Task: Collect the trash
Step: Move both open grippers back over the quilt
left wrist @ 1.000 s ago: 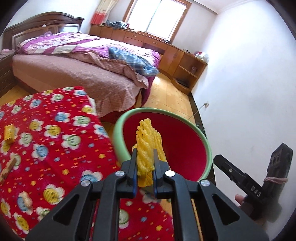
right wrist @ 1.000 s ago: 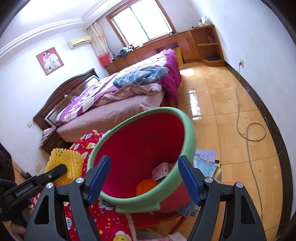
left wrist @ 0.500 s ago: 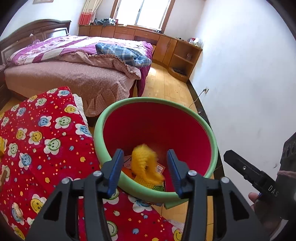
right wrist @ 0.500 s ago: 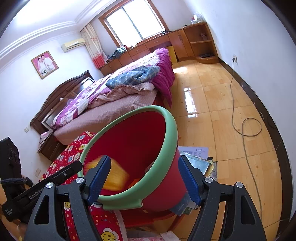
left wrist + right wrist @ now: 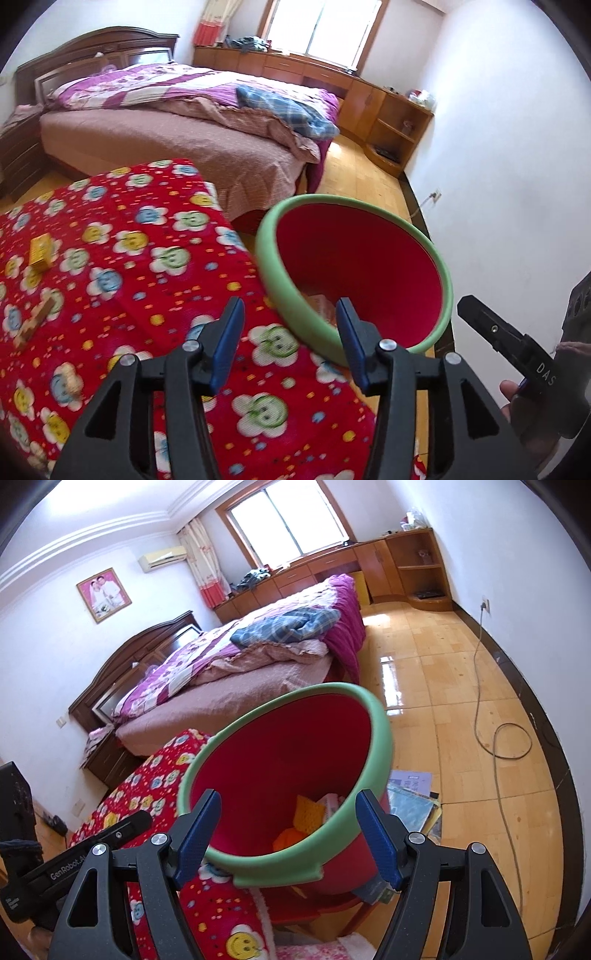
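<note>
A red bin with a green rim [image 5: 439, 273] [image 5: 380, 723] stands beside a table covered in a red flowered cloth [image 5: 122, 266]. The yellow mesh piece [image 5: 309, 812] lies inside the bin with an orange item [image 5: 290, 838] and a small packet [image 5: 330, 803]. My left gripper [image 5: 288, 339] is open and empty over the cloth's edge near the bin's rim. My right gripper [image 5: 286, 836] is open and empty, just in front of the bin. On the cloth lie a yellow box [image 5: 40, 251], a wooden stick-like scrap [image 5: 35, 321] and a small pale scrap [image 5: 72, 382].
A bed [image 5: 177, 122] stands behind the table. Papers [image 5: 413, 797] lie on the wooden floor by the bin, and a cable [image 5: 506, 738] runs along the right wall. The right gripper's body [image 5: 517, 354] shows at the left view's right edge.
My left gripper opened and dropped the yellow mesh piece into the bin, then drew back and swung left over the cloth. The right gripper stayed open by the bin.
</note>
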`<state>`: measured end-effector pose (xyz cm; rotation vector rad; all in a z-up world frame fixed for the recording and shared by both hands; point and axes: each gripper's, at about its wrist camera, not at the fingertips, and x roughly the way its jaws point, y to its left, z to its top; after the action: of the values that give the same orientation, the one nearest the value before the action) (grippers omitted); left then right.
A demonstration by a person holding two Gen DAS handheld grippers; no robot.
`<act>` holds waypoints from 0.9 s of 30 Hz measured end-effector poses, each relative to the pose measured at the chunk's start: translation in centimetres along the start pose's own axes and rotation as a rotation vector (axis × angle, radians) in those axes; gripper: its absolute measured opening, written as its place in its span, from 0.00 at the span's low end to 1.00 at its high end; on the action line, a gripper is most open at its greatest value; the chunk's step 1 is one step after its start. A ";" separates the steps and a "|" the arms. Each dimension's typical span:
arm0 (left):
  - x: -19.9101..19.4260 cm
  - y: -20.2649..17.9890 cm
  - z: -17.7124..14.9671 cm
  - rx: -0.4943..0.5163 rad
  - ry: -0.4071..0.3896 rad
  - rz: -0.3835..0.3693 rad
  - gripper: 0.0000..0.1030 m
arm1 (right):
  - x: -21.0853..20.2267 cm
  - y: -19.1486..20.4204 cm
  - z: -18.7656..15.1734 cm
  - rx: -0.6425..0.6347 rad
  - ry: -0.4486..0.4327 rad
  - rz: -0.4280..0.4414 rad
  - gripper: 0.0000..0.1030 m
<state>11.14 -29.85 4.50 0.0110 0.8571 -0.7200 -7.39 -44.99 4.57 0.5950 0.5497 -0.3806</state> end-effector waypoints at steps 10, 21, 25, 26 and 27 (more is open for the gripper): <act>-3.7 3.1 -1.2 -0.047 -0.039 0.056 0.50 | 0.0 3.0 -1.1 -0.036 0.038 0.041 0.74; -7.2 7.6 -2.0 -0.126 -0.084 0.132 0.50 | 0.3 6.4 -2.5 -0.096 0.071 0.083 0.74; -8.3 9.6 -2.4 -0.158 -0.097 0.171 0.50 | 0.8 7.6 -3.0 -0.112 0.083 0.093 0.74; -8.5 10.0 -2.5 -0.164 -0.099 0.182 0.50 | 0.9 7.9 -3.1 -0.117 0.087 0.095 0.74; -8.7 10.5 -2.6 -0.170 -0.101 0.193 0.50 | 1.1 8.2 -3.2 -0.123 0.091 0.098 0.74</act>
<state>11.68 -16.05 6.01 -0.0928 0.8053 -0.4618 -3.77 -36.94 5.19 0.5205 0.6243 -0.2261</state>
